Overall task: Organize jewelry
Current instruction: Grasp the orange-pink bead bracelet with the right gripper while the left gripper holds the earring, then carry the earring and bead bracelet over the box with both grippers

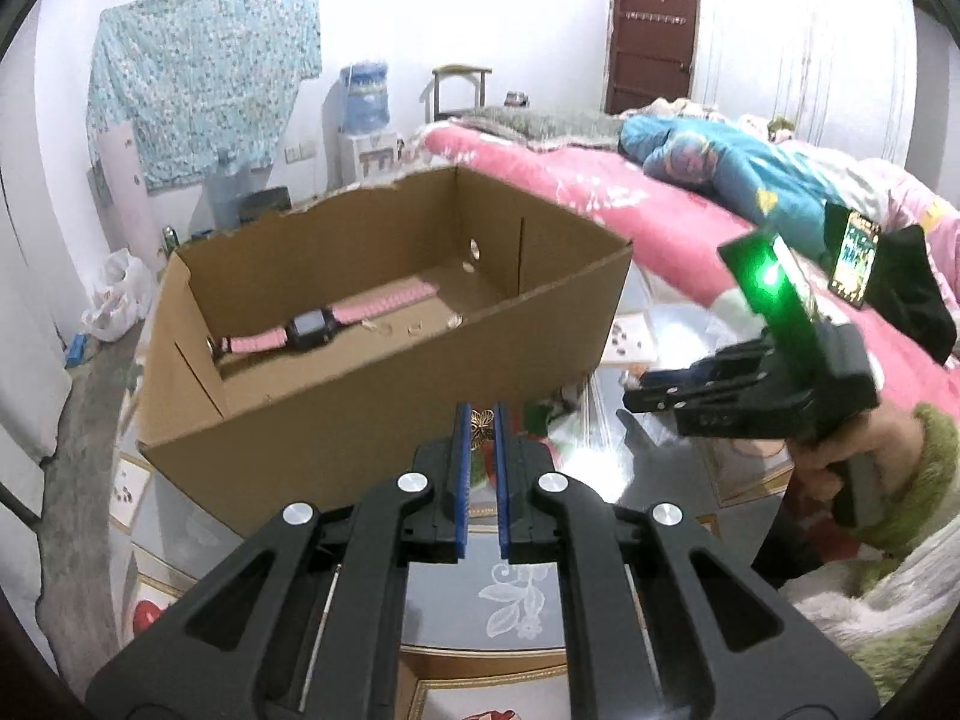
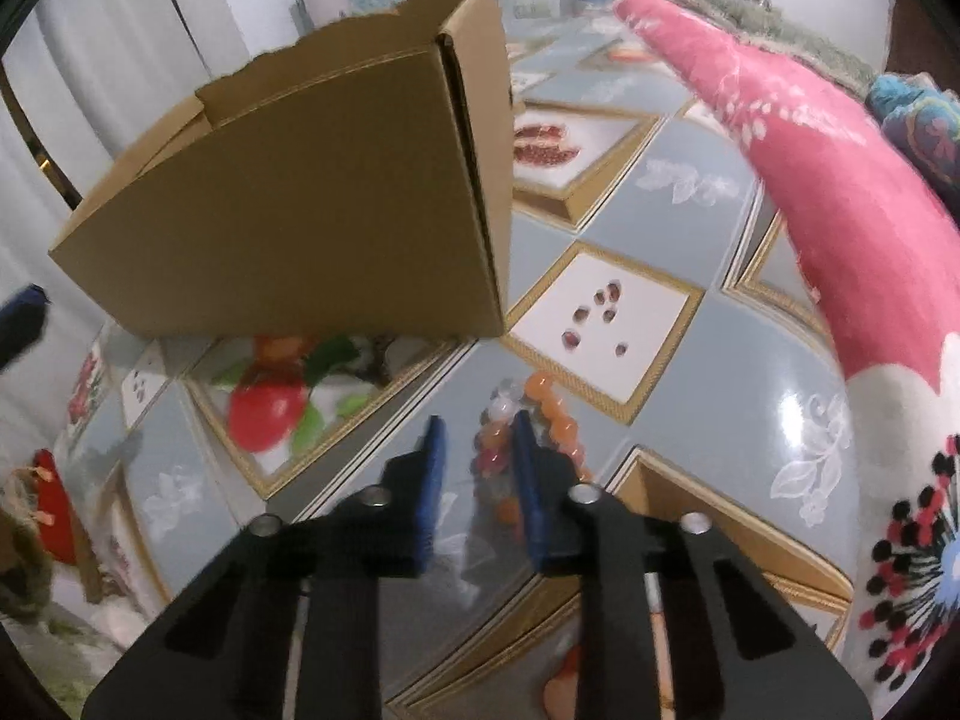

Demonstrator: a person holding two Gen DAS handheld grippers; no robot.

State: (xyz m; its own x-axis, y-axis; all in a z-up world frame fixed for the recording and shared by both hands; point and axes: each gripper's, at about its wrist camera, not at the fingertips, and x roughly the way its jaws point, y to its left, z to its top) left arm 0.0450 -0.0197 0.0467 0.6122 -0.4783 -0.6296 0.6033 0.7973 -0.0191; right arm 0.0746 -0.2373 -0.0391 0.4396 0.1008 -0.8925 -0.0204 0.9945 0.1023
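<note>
An open cardboard box point(image 1: 336, 372) stands on the tiled table; it also shows in the right wrist view point(image 2: 300, 222). A pink-strapped watch point(image 1: 312, 327) lies inside it. My left gripper point(image 1: 481, 420) is shut on a small gold brooch point(image 1: 480, 423), held just in front of the box's near wall. My right gripper point(image 2: 477, 441) is open and low over the table, its jaws around an orange and white bead bracelet point(image 2: 528, 438) that lies there. The right gripper also shows in the left wrist view point(image 1: 660, 390), right of the box.
A bed with a pink quilt point(image 1: 600, 192) runs along the table's right side, also in the right wrist view point(image 2: 840, 210). The table top point(image 2: 750, 372) is glossy blue-grey with picture tiles. A water dispenser point(image 1: 366, 120) and a chair point(image 1: 459, 90) stand by the far wall.
</note>
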